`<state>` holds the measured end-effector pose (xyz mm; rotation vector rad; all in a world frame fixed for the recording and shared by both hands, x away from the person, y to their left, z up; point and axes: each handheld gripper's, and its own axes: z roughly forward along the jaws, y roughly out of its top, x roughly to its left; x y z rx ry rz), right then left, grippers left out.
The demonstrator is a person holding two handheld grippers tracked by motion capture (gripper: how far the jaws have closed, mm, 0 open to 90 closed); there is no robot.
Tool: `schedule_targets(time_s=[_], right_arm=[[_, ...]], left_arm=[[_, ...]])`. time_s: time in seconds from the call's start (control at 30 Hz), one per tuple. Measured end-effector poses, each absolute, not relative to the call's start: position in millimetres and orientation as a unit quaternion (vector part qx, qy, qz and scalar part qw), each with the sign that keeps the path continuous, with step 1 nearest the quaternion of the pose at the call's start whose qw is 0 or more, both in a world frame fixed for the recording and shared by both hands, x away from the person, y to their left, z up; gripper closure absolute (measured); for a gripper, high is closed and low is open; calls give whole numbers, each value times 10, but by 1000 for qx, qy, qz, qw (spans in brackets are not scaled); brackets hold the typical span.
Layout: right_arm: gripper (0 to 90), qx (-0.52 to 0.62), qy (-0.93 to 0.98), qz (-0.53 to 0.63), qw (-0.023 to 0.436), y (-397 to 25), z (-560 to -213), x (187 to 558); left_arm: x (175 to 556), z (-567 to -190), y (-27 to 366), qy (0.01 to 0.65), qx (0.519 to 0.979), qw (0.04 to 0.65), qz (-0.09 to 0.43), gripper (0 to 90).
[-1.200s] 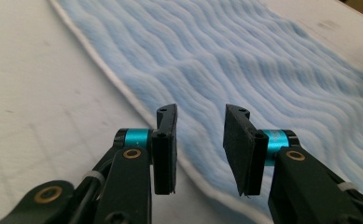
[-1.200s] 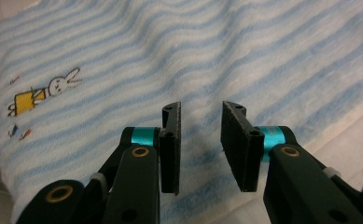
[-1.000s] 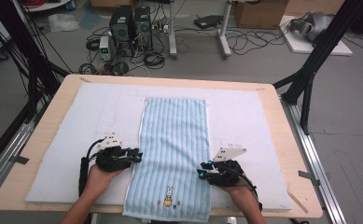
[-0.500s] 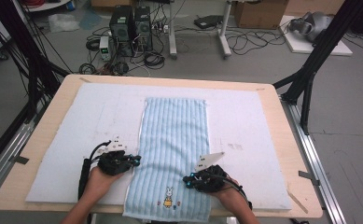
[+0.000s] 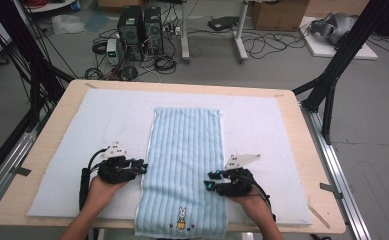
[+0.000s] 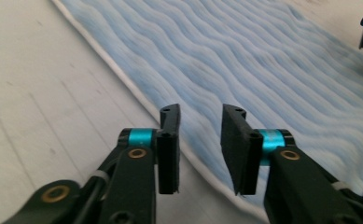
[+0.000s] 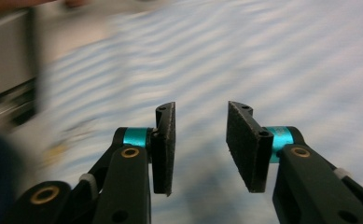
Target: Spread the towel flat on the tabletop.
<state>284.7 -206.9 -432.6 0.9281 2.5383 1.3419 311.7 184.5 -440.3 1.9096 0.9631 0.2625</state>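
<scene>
Blue striped towel flat on white mat, left gripper at its left edge, right gripper over its right part, both jaws parted, holding nothing

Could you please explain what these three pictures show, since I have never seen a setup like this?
A person sits at a wooden table and holds one pair of tongs in each hand; no robot arm is involved. The wide picture comes from a fixed camera above the table. The other two come from small cameras riding on each pair of tongs, looking along their black jaws. A light blue striped towel lies flat on a white mat. The left tongs are open at the towel's left edge, the right tongs open over its right side. Neither holds anything.
</scene>
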Motion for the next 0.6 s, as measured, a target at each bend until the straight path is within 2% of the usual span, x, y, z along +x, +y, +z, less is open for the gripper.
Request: schedule_targets(time_s=[0.13, 0.23, 0.53, 0.6], right_arm=[[648, 379, 819, 409, 133, -2188, -4391, 3124], [668, 410, 805, 396, 166, -2183, -4402, 3277], [644, 451, 796, 359, 187, -2130, -4459, 3598], [677, 450, 795, 363, 184, -2129, -4469, 3613]], left_arm=[[3358, -4407, 1844, 402, 767, 482, 134, 629], [3489, -4418, 1819, 409, 761, 483, 143, 630], [3877, -4504, 1605, 438, 775, 428, 156, 659], [3899, -4508, 1576, 439, 779, 418, 164, 721]])
